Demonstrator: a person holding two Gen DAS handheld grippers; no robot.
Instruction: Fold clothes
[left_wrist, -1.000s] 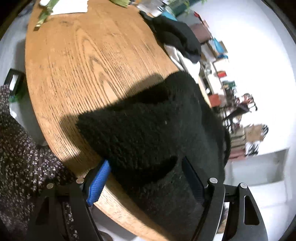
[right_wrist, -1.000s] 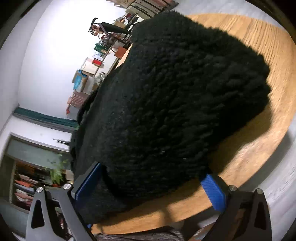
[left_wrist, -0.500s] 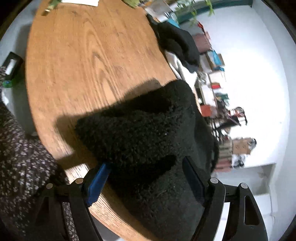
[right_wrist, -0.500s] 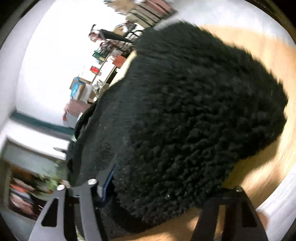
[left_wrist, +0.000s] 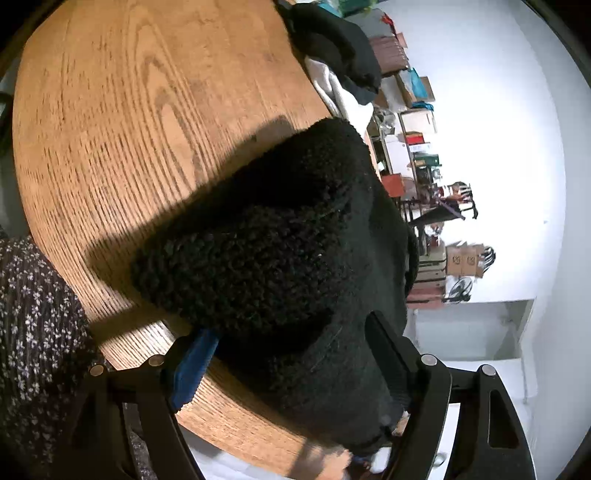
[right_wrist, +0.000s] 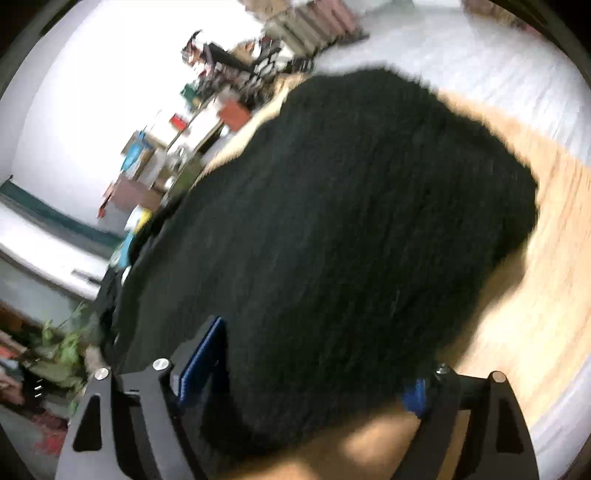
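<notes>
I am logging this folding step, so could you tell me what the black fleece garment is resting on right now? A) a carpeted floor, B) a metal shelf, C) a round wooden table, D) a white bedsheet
C: in the left wrist view the black fleece garment lies on the round wooden table, oak grain showing beside it.

Right wrist view motion-blurred; left sharp, hard shadows, blown-out white wall

A black, nubbly fleece garment lies on the honey-brown, dark-grained round wooden bench, flanked by black gripper frames with blue-padded jaws, a dark white-flecked floral fabric and a black-and-white clothes pile.
</notes>
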